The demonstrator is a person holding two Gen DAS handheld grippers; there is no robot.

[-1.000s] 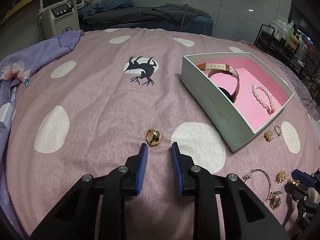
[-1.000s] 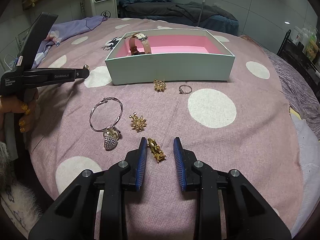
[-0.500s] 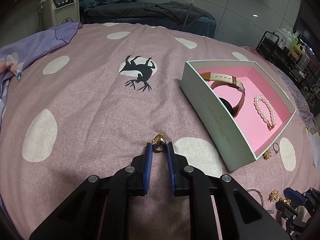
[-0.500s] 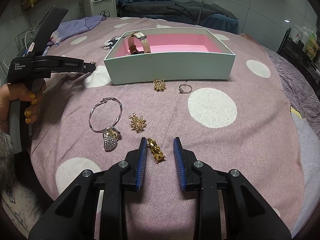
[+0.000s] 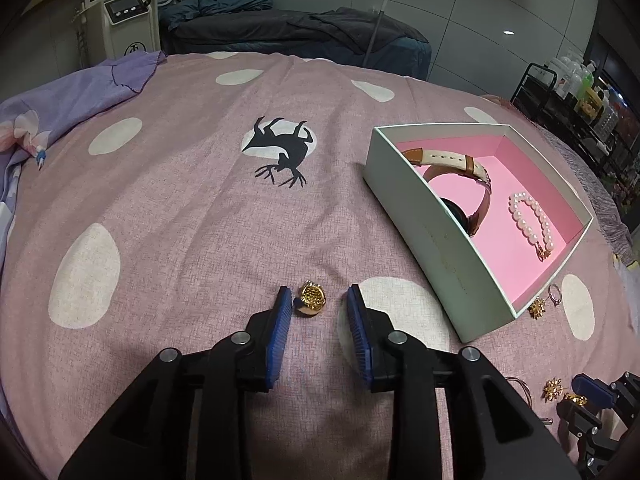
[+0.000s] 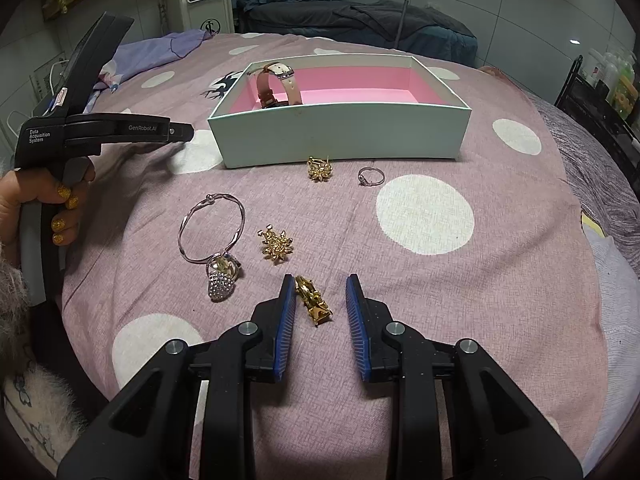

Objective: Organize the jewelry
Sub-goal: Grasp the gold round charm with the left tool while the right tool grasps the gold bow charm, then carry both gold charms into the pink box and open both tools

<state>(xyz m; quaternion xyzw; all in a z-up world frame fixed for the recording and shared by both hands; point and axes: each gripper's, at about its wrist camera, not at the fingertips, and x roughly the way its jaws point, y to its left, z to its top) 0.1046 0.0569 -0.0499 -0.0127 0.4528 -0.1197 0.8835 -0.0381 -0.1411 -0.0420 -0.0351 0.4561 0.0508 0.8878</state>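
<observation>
A round gold ring (image 5: 309, 300) lies on the pink spotted bedspread between the fingertips of my left gripper (image 5: 316, 300), close to the left finger. The left gripper is open. A mint box (image 5: 432, 236) with pink lining holds a watch (image 5: 460, 176) and a pearl bracelet (image 5: 534, 220). My right gripper (image 6: 320, 294) is open around a gold clip (image 6: 313, 299) lying on the bedspread near its left finger. The box (image 6: 340, 136) stands beyond it.
In the right wrist view, a silver bangle with a crystal charm (image 6: 214, 236), a gold flower earring (image 6: 276, 245), another gold earring (image 6: 319, 169) and a thin ring (image 6: 370, 177) lie before the box. The left gripper's body (image 6: 100, 132) is at the left. A purple cloth (image 5: 60, 96) lies at the far left.
My left gripper closed on the gold ring half a second ago, and has opened again; the ring now lies flat between its fingers. The right gripper has stayed open over the gold clip.
</observation>
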